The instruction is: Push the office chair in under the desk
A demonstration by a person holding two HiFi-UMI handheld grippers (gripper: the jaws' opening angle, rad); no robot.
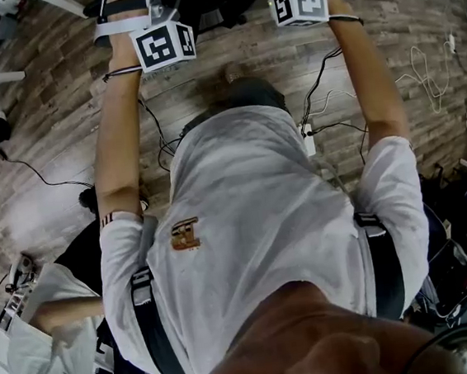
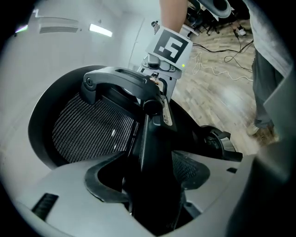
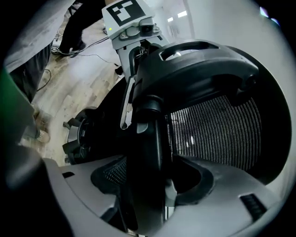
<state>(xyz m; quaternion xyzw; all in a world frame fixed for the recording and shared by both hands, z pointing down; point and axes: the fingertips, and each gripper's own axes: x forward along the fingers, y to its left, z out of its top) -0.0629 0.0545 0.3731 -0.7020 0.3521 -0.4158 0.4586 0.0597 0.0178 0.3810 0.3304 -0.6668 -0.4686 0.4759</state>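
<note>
The black office chair fills both gripper views from behind; its mesh backrest (image 2: pixel 88 129) (image 3: pixel 212 129) hangs under a curved top bracket (image 2: pixel 120 81) (image 3: pixel 199 60). An upright black frame bar (image 2: pixel 152 152) stands between the jaws of my left gripper (image 2: pixel 152 187), which is open, with gaps beside the bar. My right gripper (image 3: pixel 148 190) is open too, around an upright bar (image 3: pixel 148 148) of the same frame. Each gripper view shows the other gripper's marker cube (image 2: pixel 170 47) (image 3: pixel 122 11) just behind the bracket. In the head view only both cubes (image 1: pixel 163 45) (image 1: pixel 299 3) and outstretched arms show; the chair is hidden.
Wood floor (image 1: pixel 42 185) with loose cables (image 1: pixel 429 78) (image 2: pixel 217 69) lies all round. A dark round chair part (image 2: pixel 217 141) (image 3: pixel 78 134) sits low beside the frame. A person in a white shirt (image 1: pixel 49 326) is at lower left; black bags (image 1: pixel 454 233) at right. No desk shows.
</note>
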